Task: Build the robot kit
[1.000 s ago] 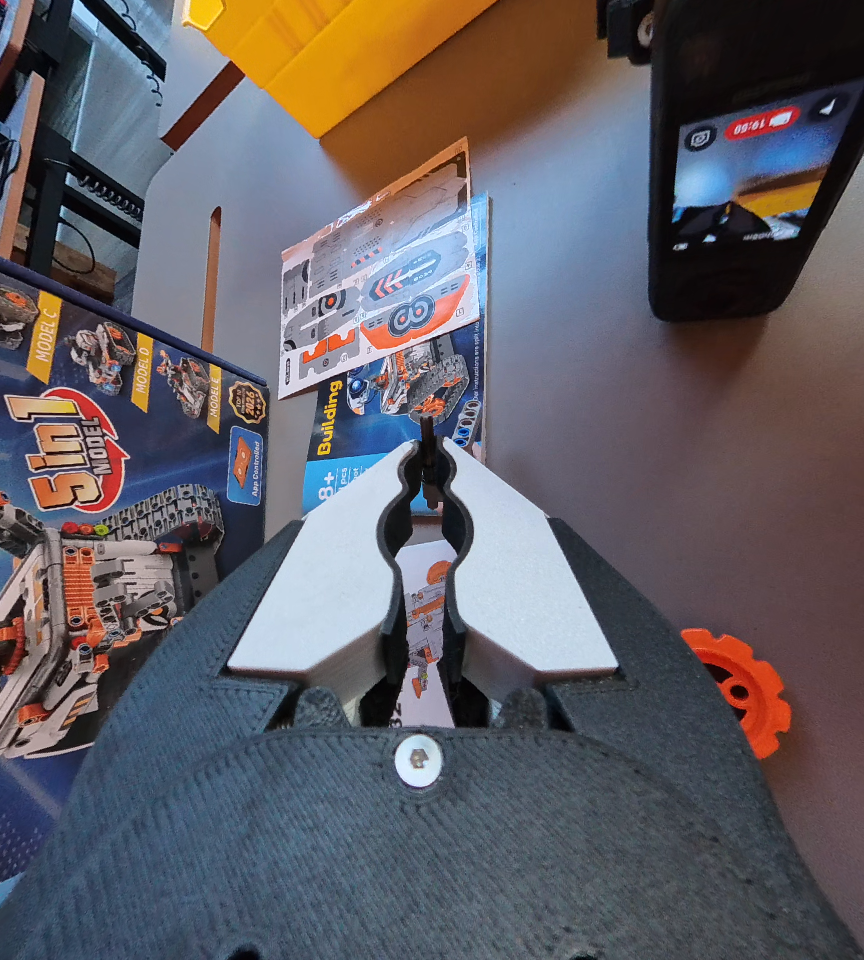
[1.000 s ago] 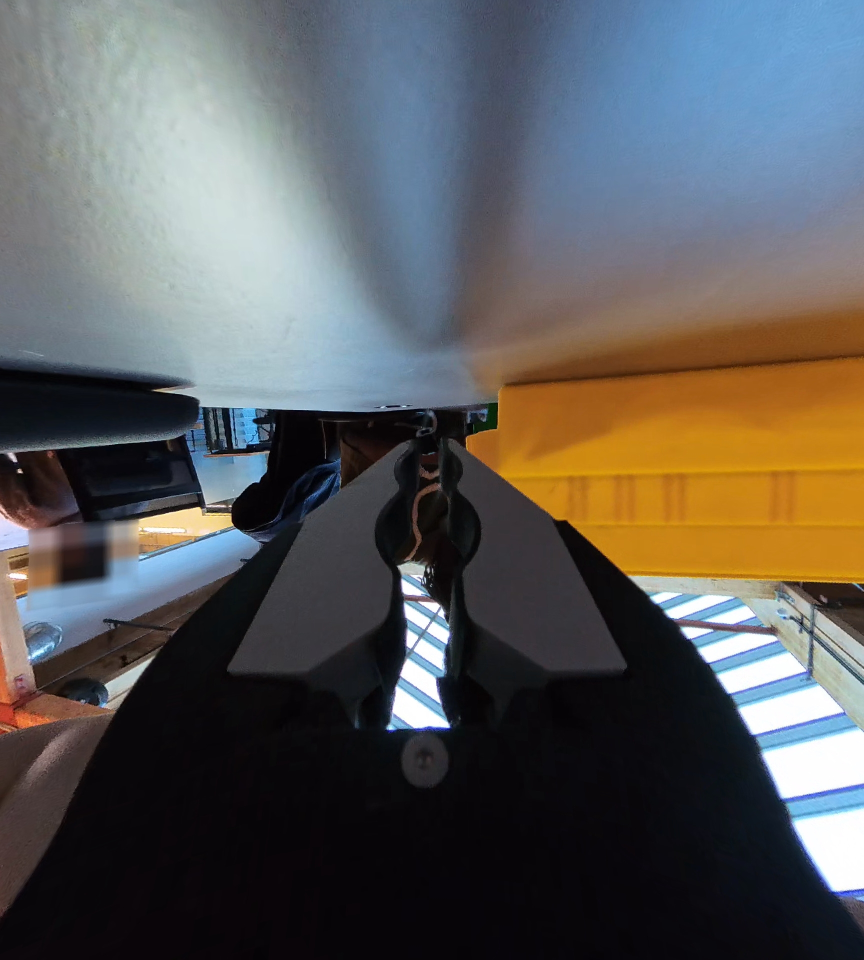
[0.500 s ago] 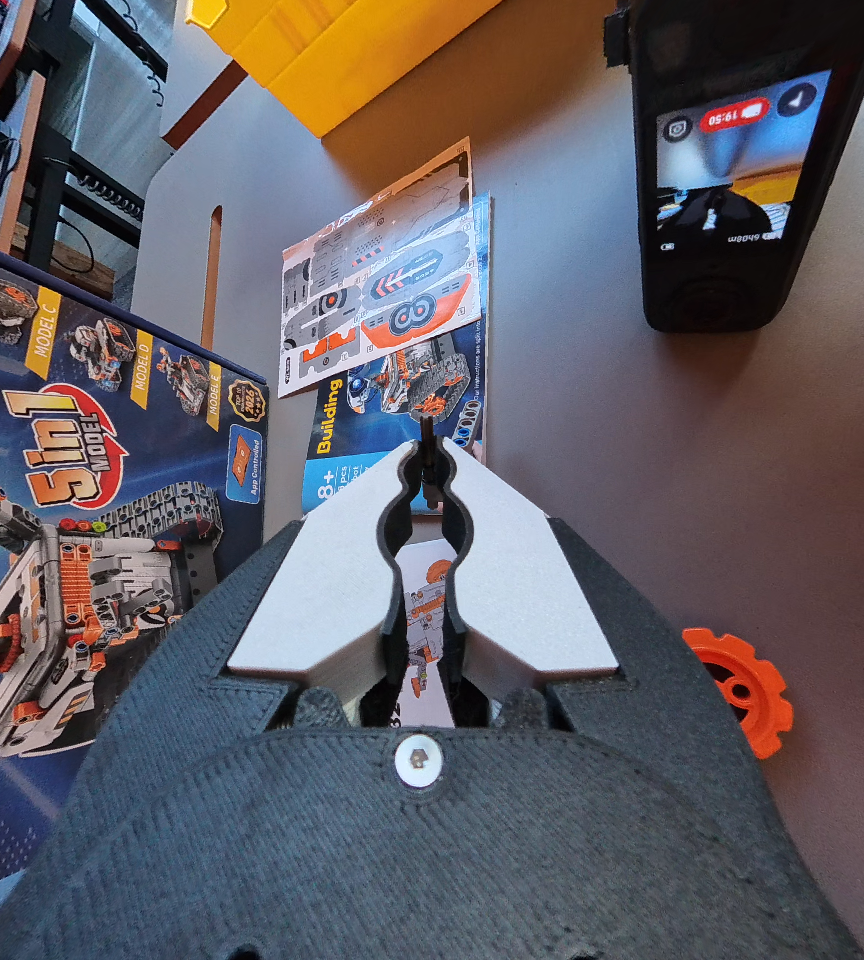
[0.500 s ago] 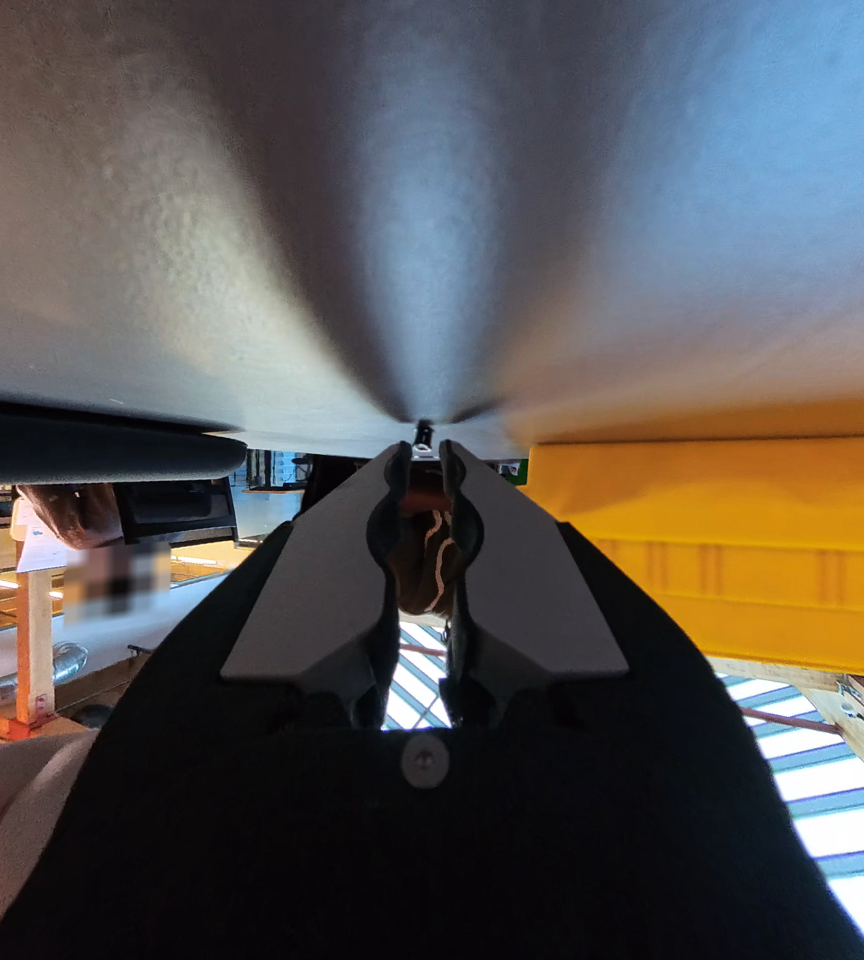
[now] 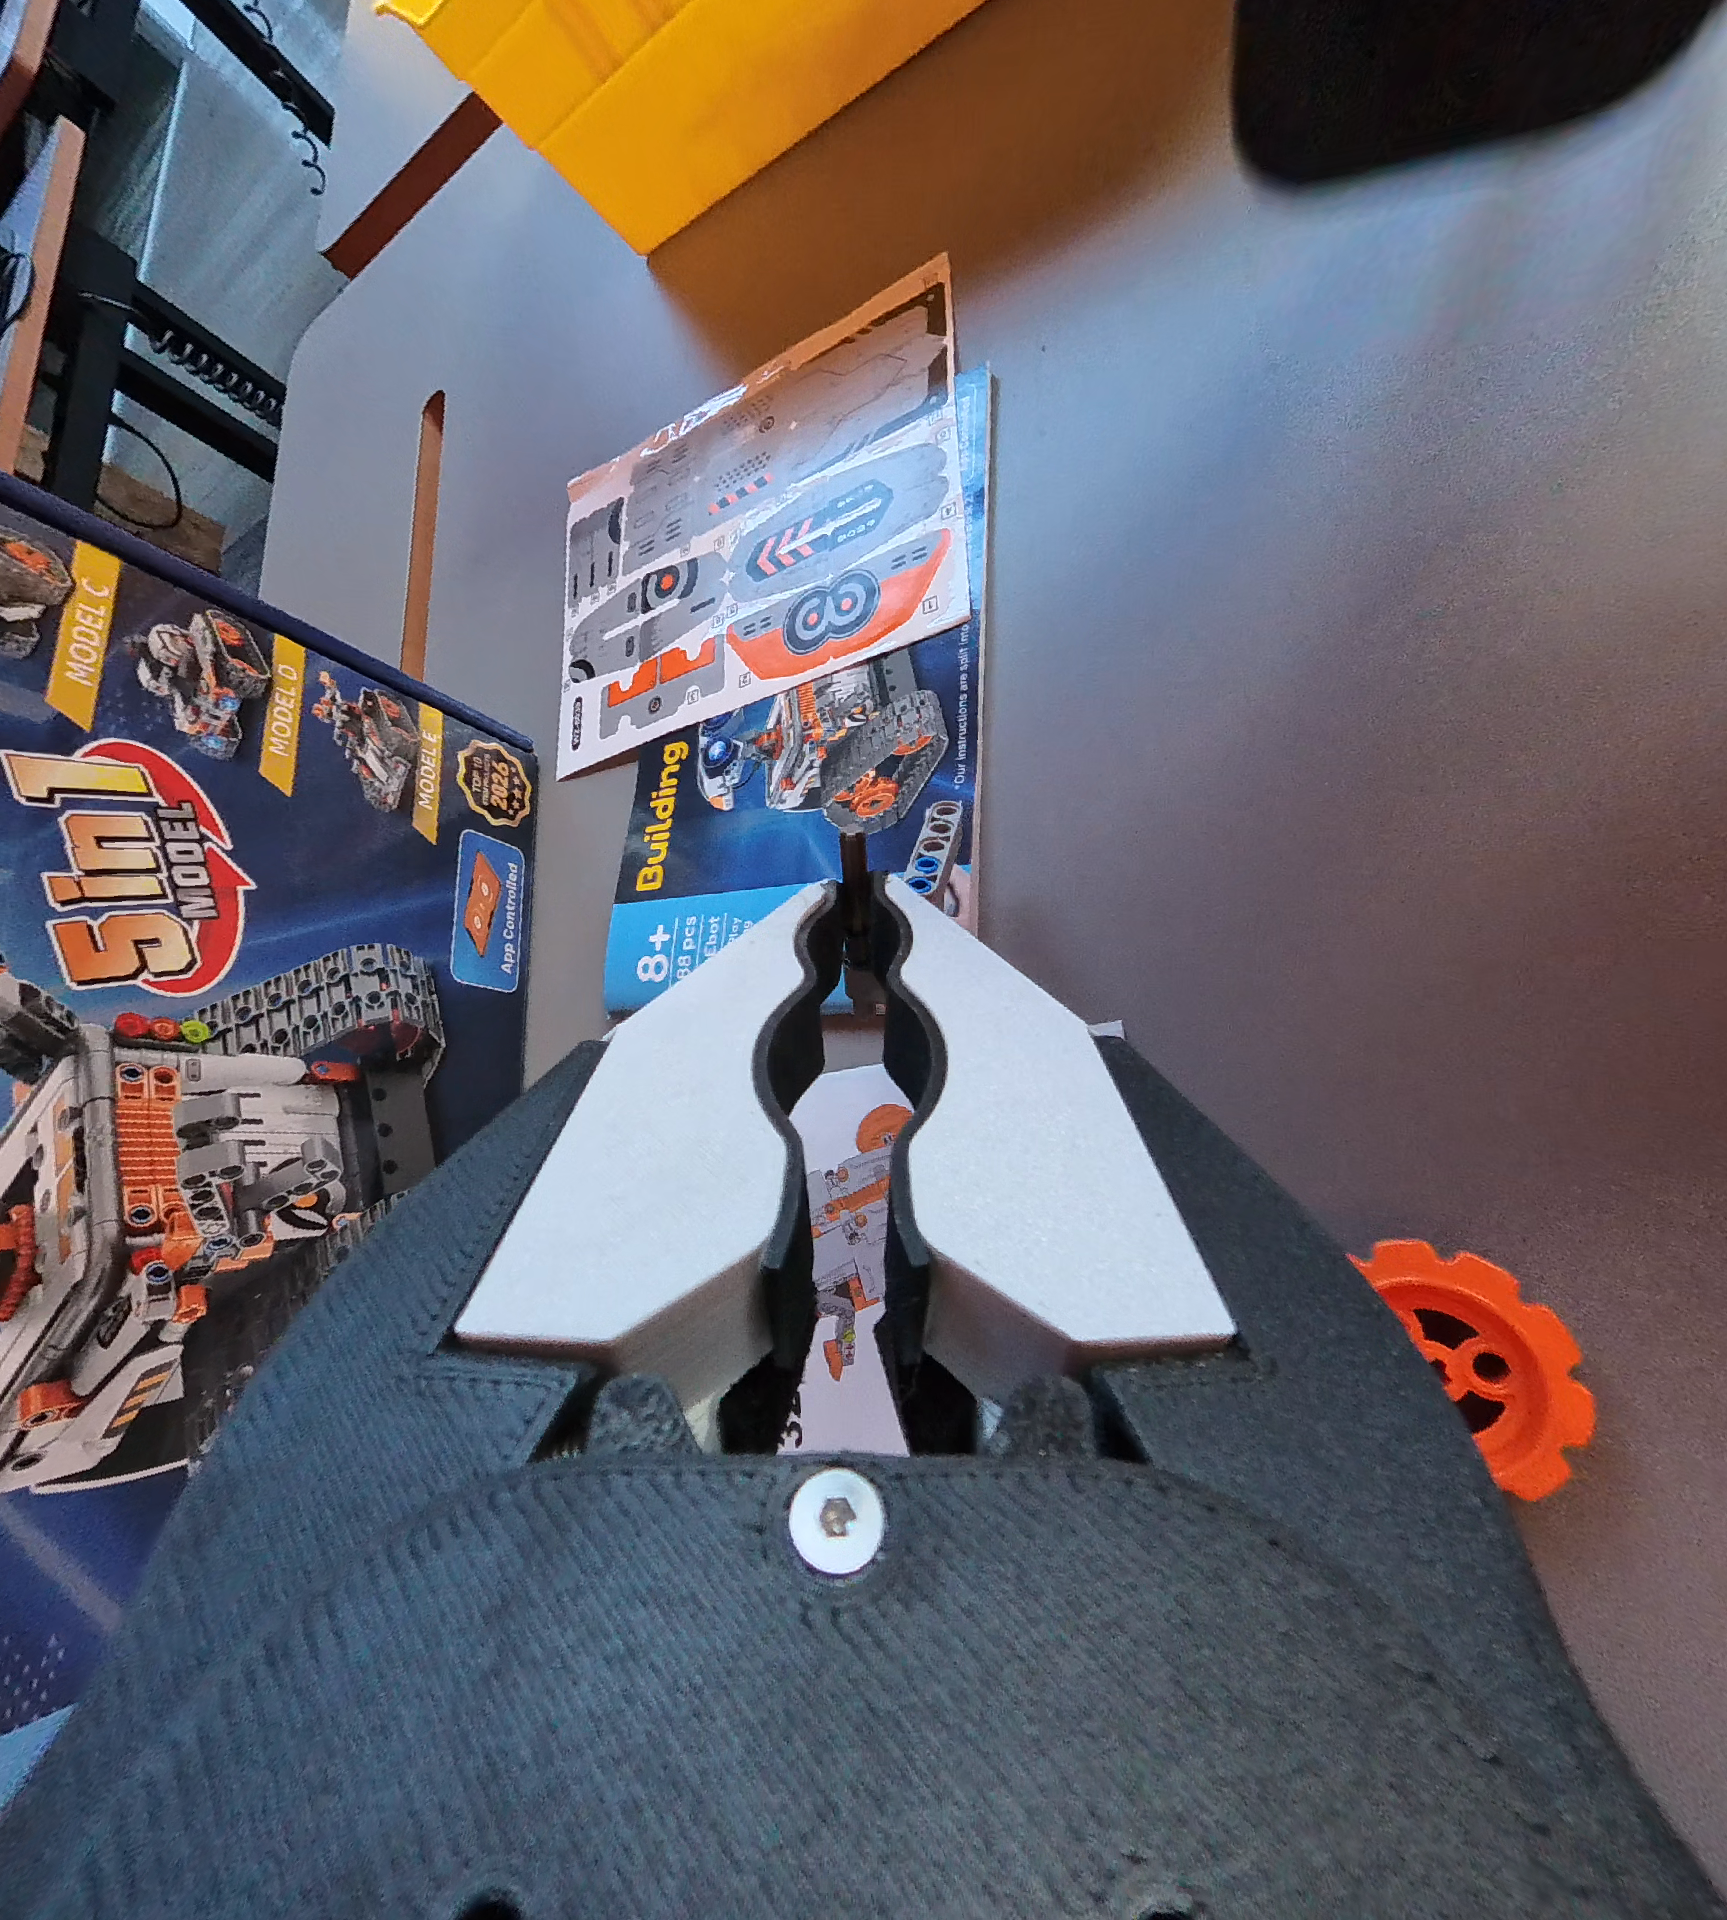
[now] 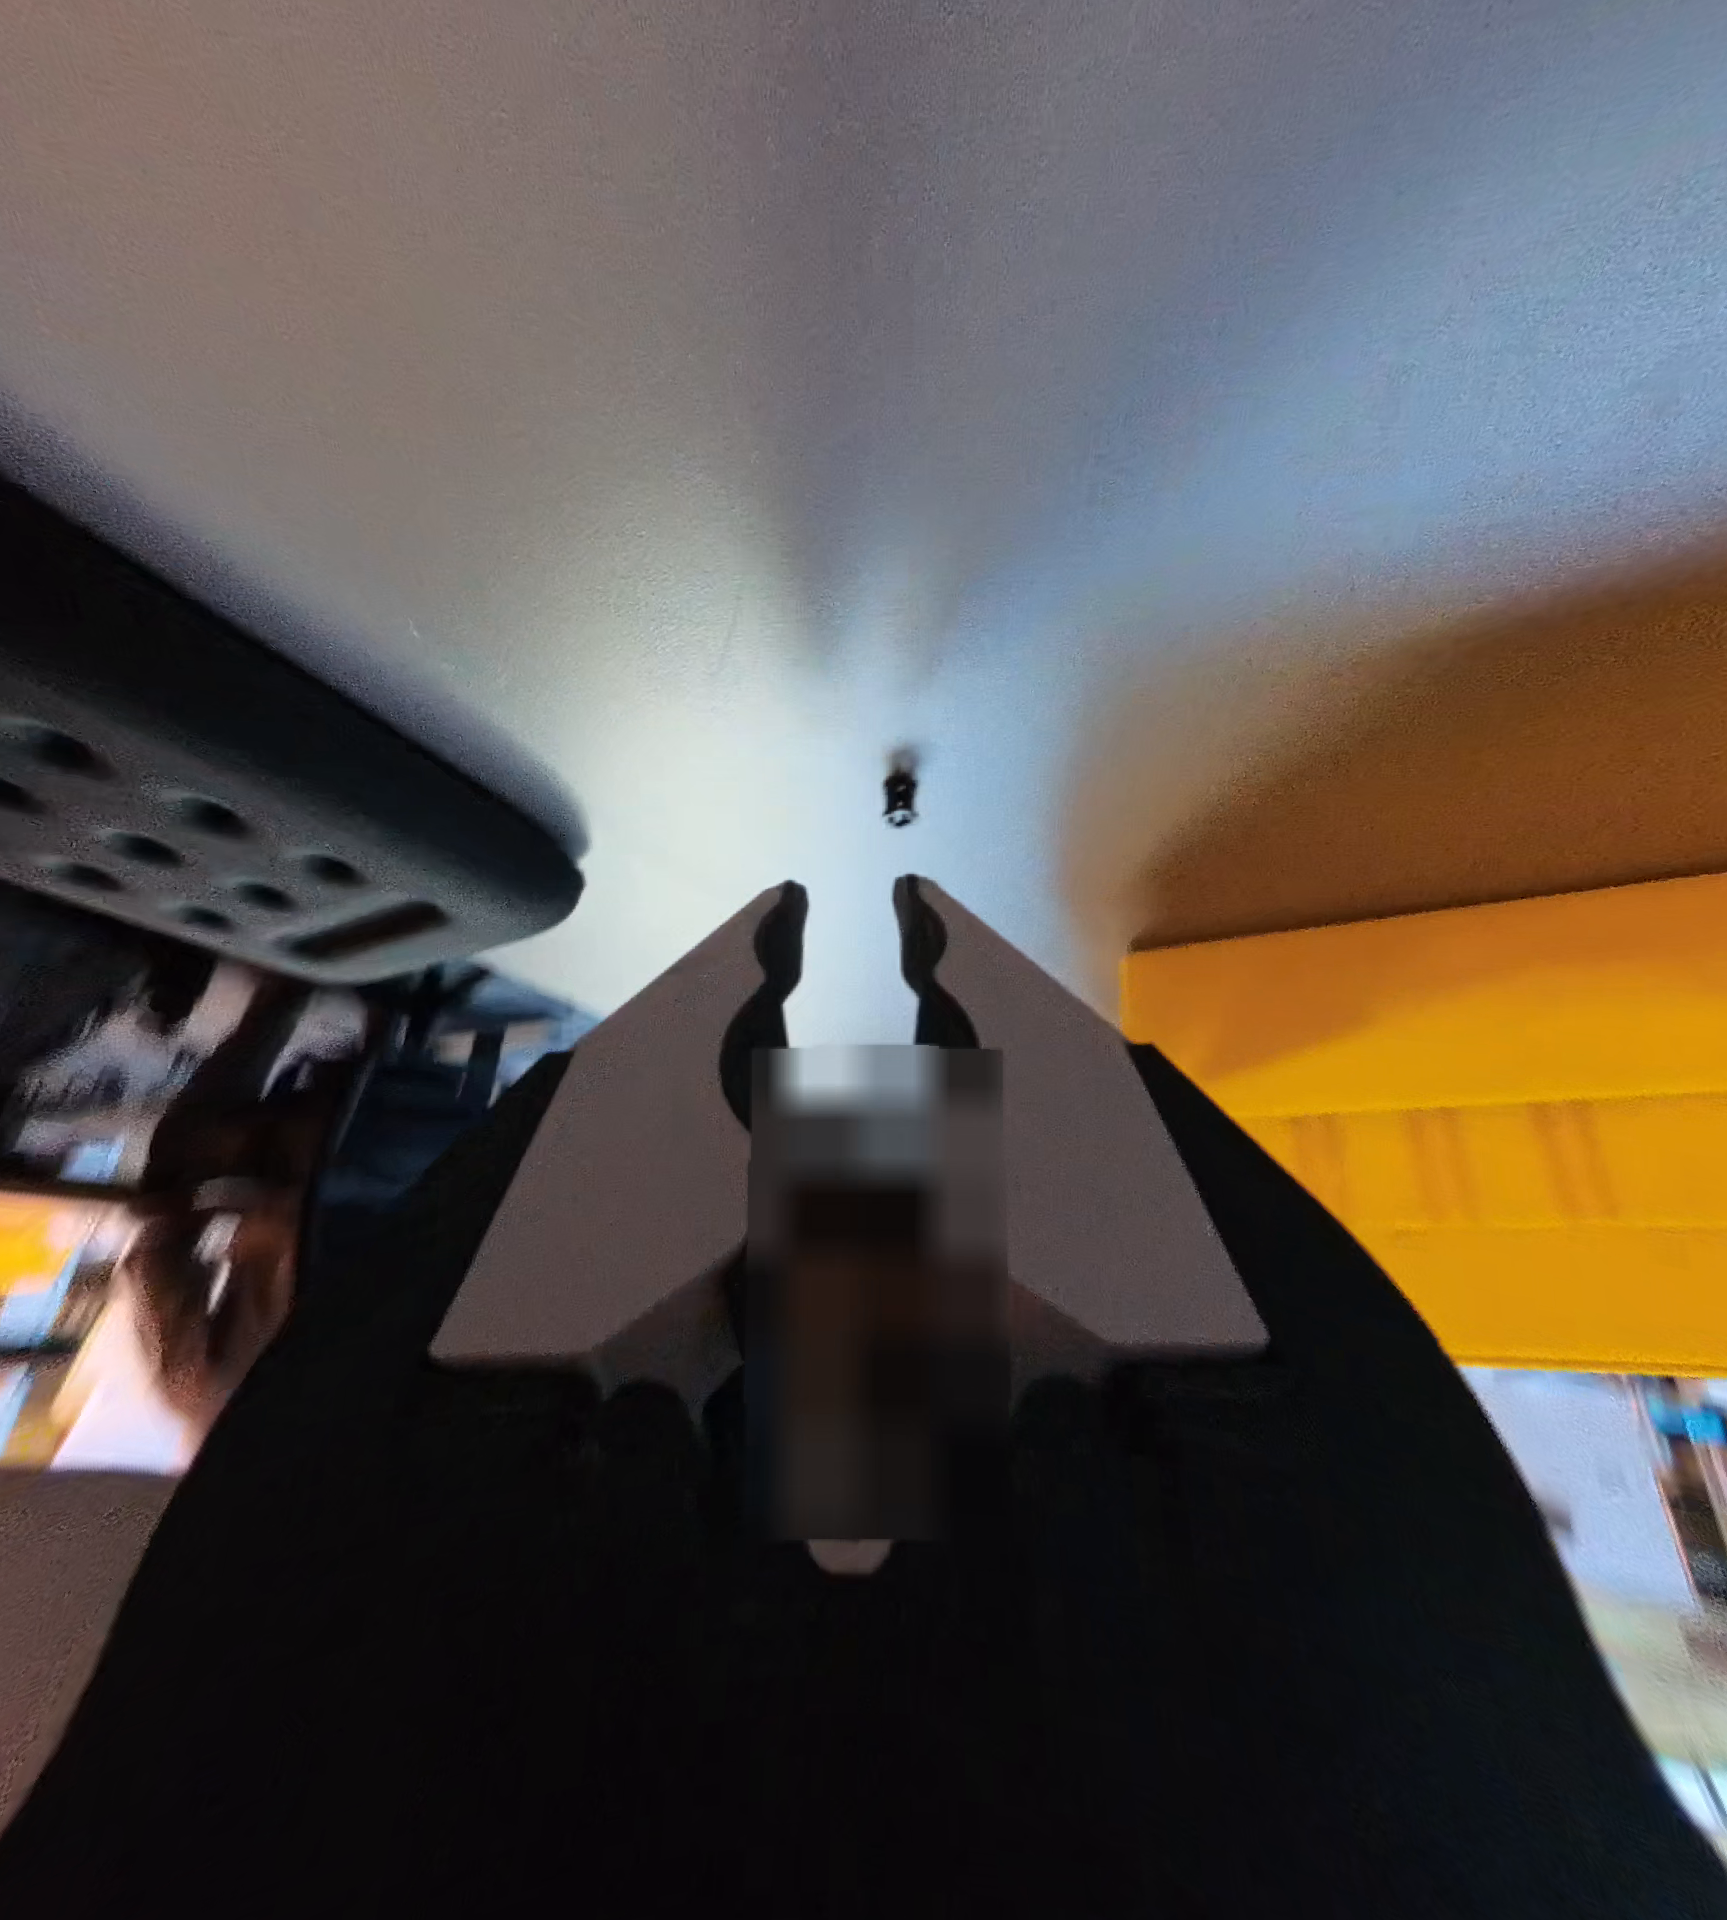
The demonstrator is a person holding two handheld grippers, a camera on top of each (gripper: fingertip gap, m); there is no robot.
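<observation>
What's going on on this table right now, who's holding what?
A person works two handheld grippers over a grey table. The left gripper is shut on a thin black pin, above a building-kit booklet with a sticker sheet on it. An orange gear lies at its right. The right gripper is open, empty, with a small black piece on the table just beyond its tips.

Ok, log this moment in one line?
left tool: shut on black pin | right tool: open, small black part just ahead on table

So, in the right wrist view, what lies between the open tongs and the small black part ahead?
Nothing: only bare grey table separates the right tongs from the small black part in that view.
</observation>
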